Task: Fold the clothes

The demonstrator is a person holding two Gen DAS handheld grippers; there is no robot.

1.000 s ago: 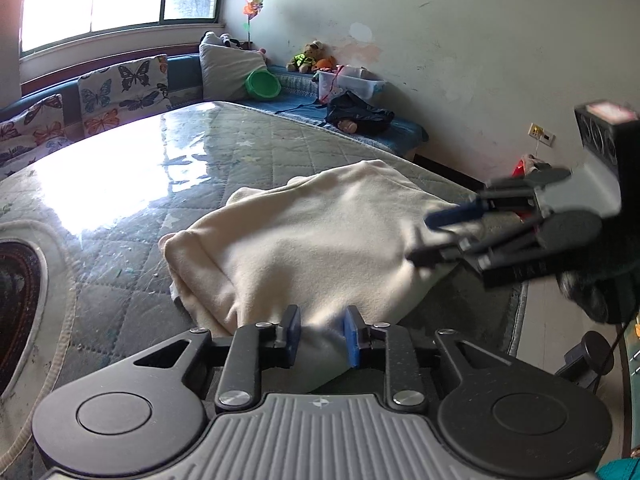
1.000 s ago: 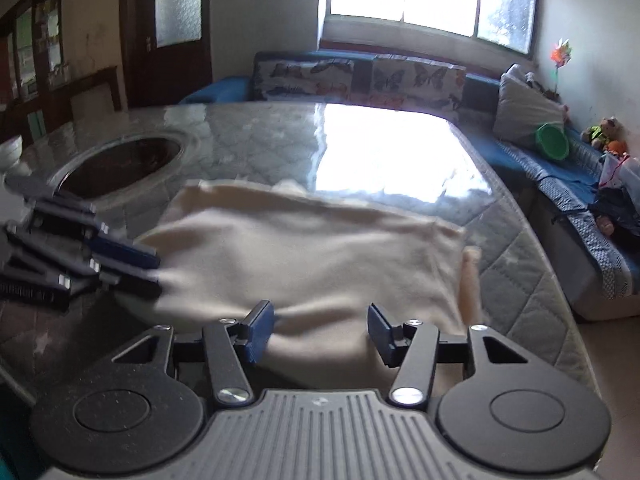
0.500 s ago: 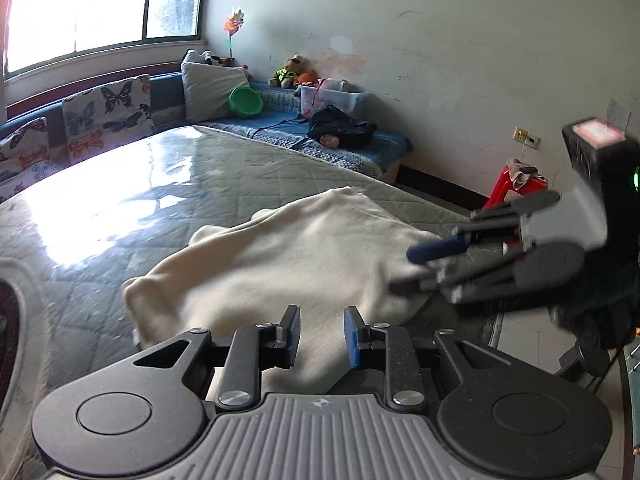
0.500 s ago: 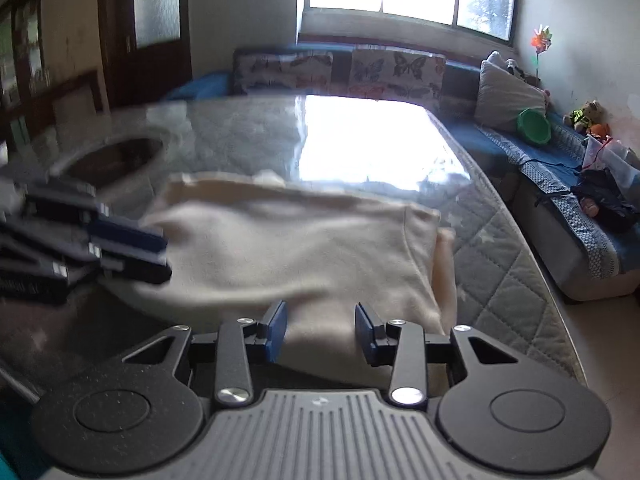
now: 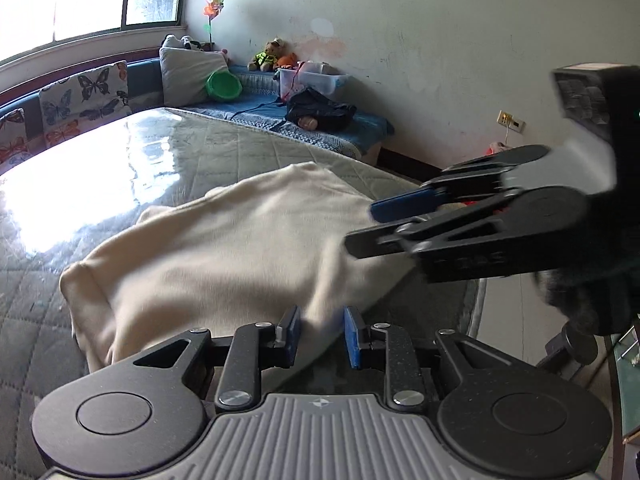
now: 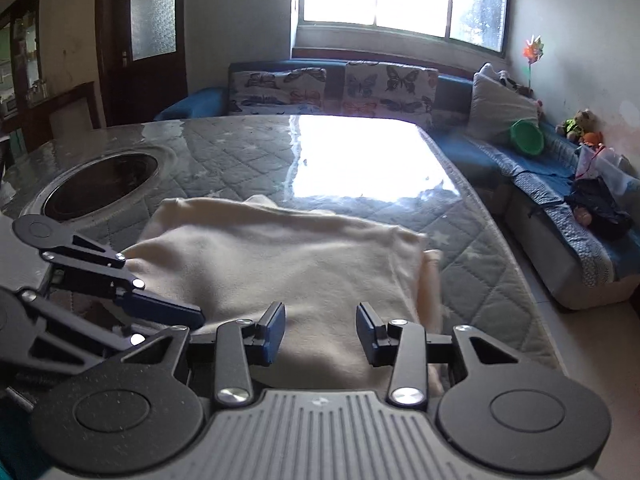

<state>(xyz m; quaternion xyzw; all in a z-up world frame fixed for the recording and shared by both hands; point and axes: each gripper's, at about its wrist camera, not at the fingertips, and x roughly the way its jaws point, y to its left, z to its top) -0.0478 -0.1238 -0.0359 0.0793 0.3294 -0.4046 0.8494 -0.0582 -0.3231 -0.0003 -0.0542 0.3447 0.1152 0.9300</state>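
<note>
Sunlit from the window, a grey quilted mattress [image 6: 224, 160] carries the cream fleece garment [image 6: 280, 264] near its front edge. Left hand-held gripper [image 5: 319, 336] pinches a cloth fold; right hand-held gripper [image 6: 320, 332], jaws just opening, stands parted over it (its embossed lettering [image 5: 476, 259] is unreadable).

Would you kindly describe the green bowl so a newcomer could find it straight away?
Look to the blue bench under the window. The green bowl leans against the plain grey cushion at its corner, the only bright green thing there, left of the soft toys.
</note>
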